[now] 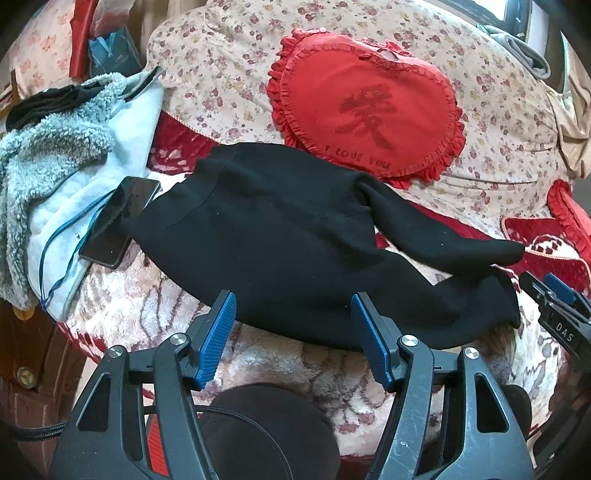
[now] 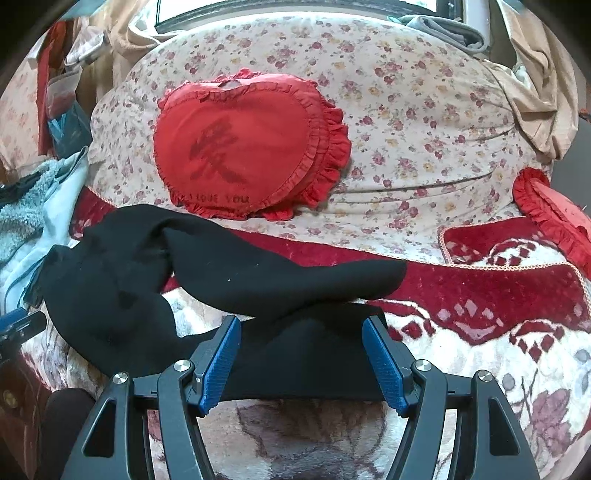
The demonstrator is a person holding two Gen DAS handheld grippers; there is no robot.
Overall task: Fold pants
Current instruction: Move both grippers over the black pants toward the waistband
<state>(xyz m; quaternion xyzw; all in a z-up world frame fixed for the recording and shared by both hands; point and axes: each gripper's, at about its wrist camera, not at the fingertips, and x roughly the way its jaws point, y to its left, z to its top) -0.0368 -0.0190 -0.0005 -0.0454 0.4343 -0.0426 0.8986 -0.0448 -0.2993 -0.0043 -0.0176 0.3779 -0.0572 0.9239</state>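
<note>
On the patterned blanket the black pants lie crosswise, legs toward the right gripper, waist toward the left gripper (both spread wide, empty), each just short of the near edge.

pants on blanket, heart pillow behind, phone left

- You face a bed under a plush red-and-cream blanket.
- A floral quilt fills your upper frame.
- Daylight enters a window along the top edge.
- A beige curtain hangs upper right.
</note>
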